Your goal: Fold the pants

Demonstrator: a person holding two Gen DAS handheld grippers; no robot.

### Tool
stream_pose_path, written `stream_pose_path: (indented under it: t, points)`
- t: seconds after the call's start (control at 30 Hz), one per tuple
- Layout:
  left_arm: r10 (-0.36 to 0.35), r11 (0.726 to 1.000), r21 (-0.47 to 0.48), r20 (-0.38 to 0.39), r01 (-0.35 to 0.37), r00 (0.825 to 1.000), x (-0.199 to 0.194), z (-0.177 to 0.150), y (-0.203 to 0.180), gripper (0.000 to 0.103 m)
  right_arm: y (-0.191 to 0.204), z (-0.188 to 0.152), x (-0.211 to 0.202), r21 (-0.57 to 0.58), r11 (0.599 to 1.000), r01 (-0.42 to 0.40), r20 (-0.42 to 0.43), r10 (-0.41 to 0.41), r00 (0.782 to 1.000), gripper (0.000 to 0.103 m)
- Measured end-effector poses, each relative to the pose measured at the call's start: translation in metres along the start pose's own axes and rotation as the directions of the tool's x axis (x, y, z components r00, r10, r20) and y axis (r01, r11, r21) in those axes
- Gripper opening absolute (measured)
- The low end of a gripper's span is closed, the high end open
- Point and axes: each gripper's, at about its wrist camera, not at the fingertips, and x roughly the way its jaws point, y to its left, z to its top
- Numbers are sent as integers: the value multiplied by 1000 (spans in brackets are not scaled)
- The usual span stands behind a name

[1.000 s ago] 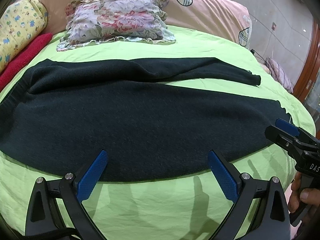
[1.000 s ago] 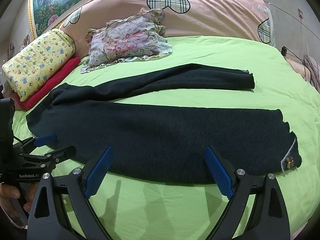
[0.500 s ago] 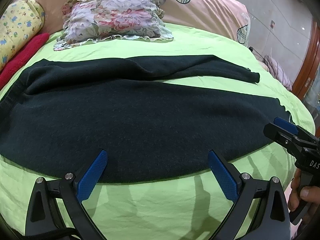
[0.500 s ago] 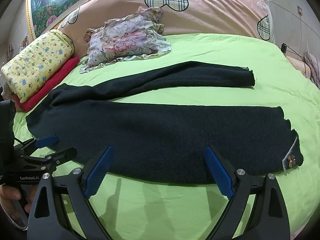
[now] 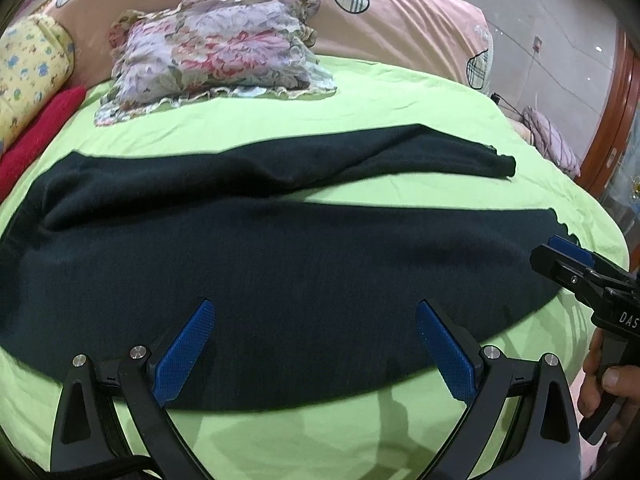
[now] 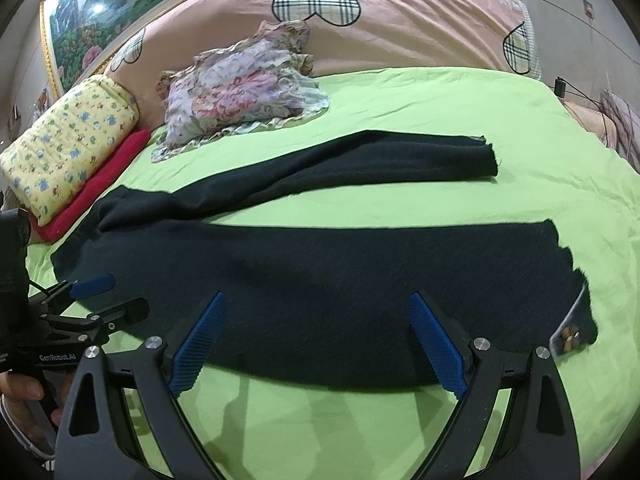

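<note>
Dark pants (image 5: 280,256) lie flat on the green bed sheet (image 5: 400,112), waist to the left, both legs spread apart and running right. They also show in the right wrist view (image 6: 340,280). My left gripper (image 5: 316,340) is open and empty, hovering over the near leg's front edge. My right gripper (image 6: 320,340) is open and empty, over the same leg's near edge, closer to the cuff (image 6: 576,320). The right gripper shows at the right of the left wrist view (image 5: 568,264). The left gripper shows at the left of the right wrist view (image 6: 100,296).
A floral pillow (image 5: 220,52) lies at the back of the bed. A yellow patterned roll (image 6: 68,148) and a red cloth (image 6: 100,184) sit at the left. A pink headboard cover (image 6: 400,20) is behind. The bed edge falls off at the right.
Both grippers have moved slightly forward toward the near pant leg. Both stay open, and the pants have not moved.
</note>
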Motion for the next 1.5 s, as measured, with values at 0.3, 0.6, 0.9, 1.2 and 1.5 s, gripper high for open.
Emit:
stream_pose_path:
  t: [0.3, 0.6, 0.9, 1.2, 1.5]
  points:
    - [-19, 998, 54, -14, 20, 1000, 19, 43, -8, 101, -32, 34, 3, 37, 999, 25, 36, -27, 999, 92]
    - [-39, 986, 159, -71, 50, 997, 60, 95, -24, 101, -86, 84, 26, 161, 985, 62, -41, -56, 998, 92]
    - [-42, 976, 207, -101, 63, 994, 99, 139, -32, 101, -133, 124, 67, 240, 966, 99, -105, -75, 992, 92]
    - [-78, 951, 281, -189, 130, 979, 150, 167, -55, 101, -166, 145, 109, 225, 964, 142, -185, -101, 978, 92]
    - [-22, 929, 350, -273, 120, 962, 202, 181, -59, 99, -184, 144, 146, 202, 970, 137, -276, -78, 958, 58]
